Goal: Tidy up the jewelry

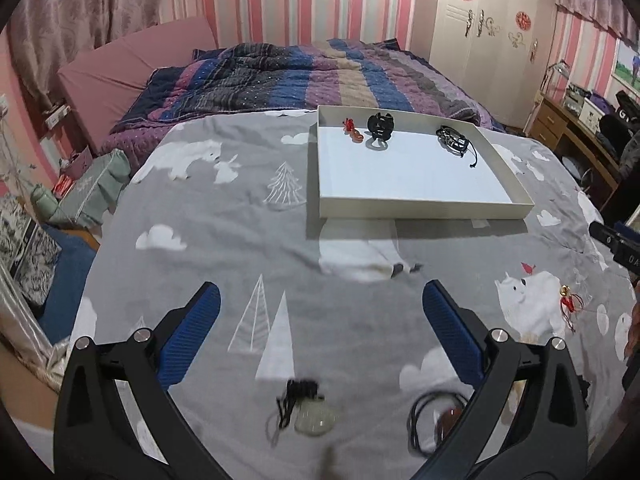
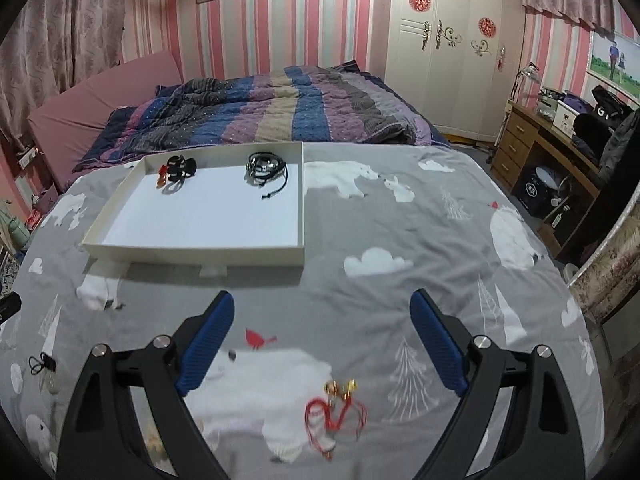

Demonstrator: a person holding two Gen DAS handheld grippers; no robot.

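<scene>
My left gripper (image 1: 322, 292) hangs open over the grey bear-print blanket (image 1: 240, 220), nothing between its blue pads. Just below it lie a pale round pendant on a black cord (image 1: 316, 420) and a dark cord with a reddish stone (image 1: 436, 416). My right gripper (image 2: 322, 300) is also open and empty, above a red string with gold bells (image 2: 340, 408). Beyond both sits a white tray (image 1: 424, 204) holding an orange-red charm (image 1: 354, 130), a black ornament (image 1: 380, 126) and a black braided bracelet (image 1: 452, 140). The right wrist view shows the tray (image 2: 192, 254) to the left.
A striped quilt (image 1: 300, 76) is bunched behind the tray. A wooden desk (image 2: 540, 148) and a white wardrobe (image 2: 452, 48) stand at the right. Boxes and bags (image 1: 92, 184) crowd the floor to the left of the bed.
</scene>
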